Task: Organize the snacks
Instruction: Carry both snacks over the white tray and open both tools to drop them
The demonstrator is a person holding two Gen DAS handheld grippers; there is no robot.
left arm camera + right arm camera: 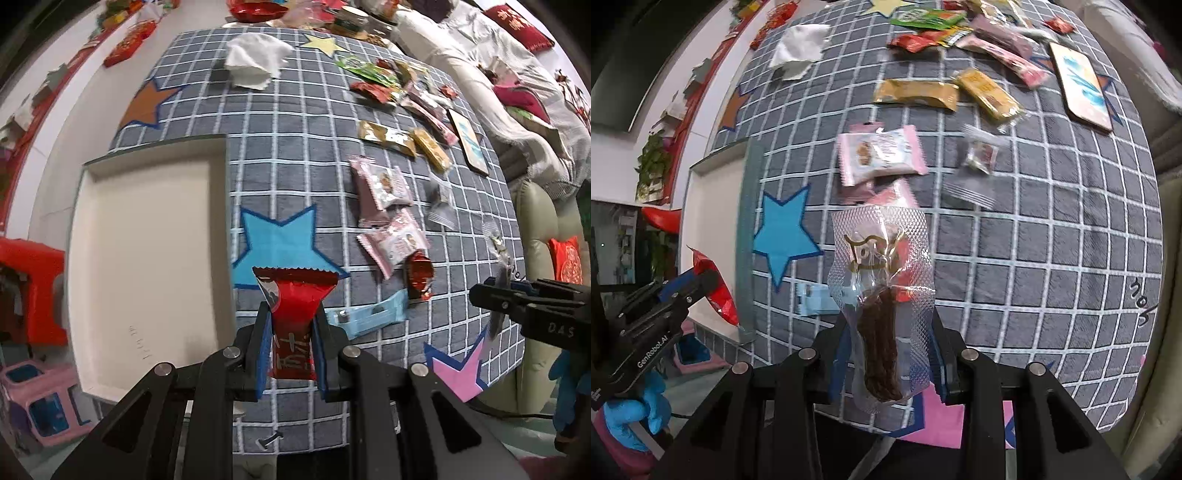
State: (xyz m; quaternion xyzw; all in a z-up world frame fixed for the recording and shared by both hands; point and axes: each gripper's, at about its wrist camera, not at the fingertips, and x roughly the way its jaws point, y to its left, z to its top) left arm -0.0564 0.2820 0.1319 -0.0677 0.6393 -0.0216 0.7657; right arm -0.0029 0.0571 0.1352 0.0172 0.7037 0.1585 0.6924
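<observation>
Left wrist view: white tray on desk left | left hand-held gripper clamped on red snack packet, above blue star | right hand-held gripper clamped on clear jerky packet, above loose snacks

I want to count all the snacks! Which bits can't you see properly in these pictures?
- Right wrist view: the light blue packet is mostly hidden behind the clear packet held in the right gripper.
- Left wrist view: the tray is cut off by the left gripper.
- Both views: far snacks are too small and blurred to count.
</observation>
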